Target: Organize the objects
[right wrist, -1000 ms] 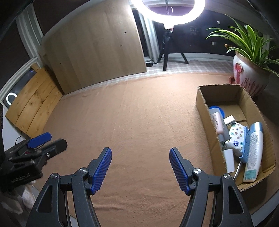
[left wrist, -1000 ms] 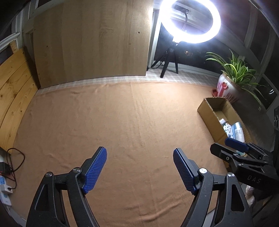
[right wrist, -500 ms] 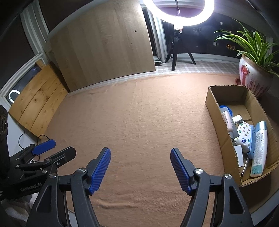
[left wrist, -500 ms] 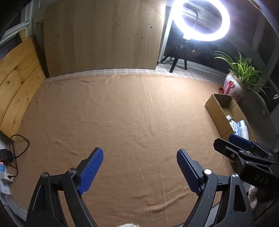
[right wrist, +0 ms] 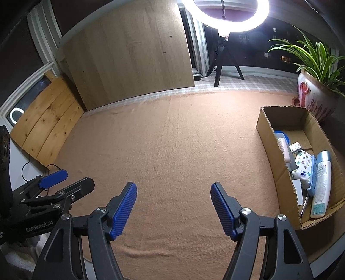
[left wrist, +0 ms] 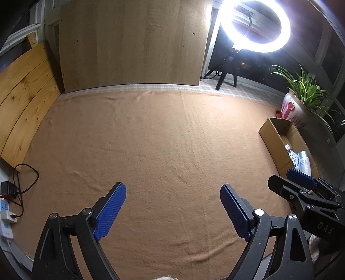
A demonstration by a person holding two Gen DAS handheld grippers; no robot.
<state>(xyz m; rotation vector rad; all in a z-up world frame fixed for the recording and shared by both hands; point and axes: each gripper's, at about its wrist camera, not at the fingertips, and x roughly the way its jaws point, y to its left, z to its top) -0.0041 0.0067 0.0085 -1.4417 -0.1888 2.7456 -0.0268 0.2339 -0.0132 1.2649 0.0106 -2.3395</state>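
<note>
A cardboard box (right wrist: 268, 137) lies at the right of the tan cloth (right wrist: 172, 140) and holds several items: a white bottle with a blue cap (right wrist: 321, 183), a pink tube (right wrist: 283, 147), a patterned pouch (right wrist: 303, 165). In the left wrist view the box (left wrist: 273, 140) shows at the right edge. My left gripper (left wrist: 172, 193) hovers over bare cloth, its jaws opening wider with nothing between them. My right gripper (right wrist: 173, 193) is open and empty, left of the box. Each gripper shows in the other's view: the right gripper (left wrist: 301, 185) and the left gripper (right wrist: 56, 183).
A ring light on a tripod (right wrist: 226, 19) stands behind the cloth beside a leaning wooden board (right wrist: 129, 58). A potted plant (right wrist: 314, 94) sits behind the box. Pine planks (left wrist: 21, 94), a power strip and a cable (left wrist: 8, 204) lie at the left.
Both grippers drew back toward the near edge, so more of the cloth and the back board shows. The left jaws spread wider. Nothing was picked up.
</note>
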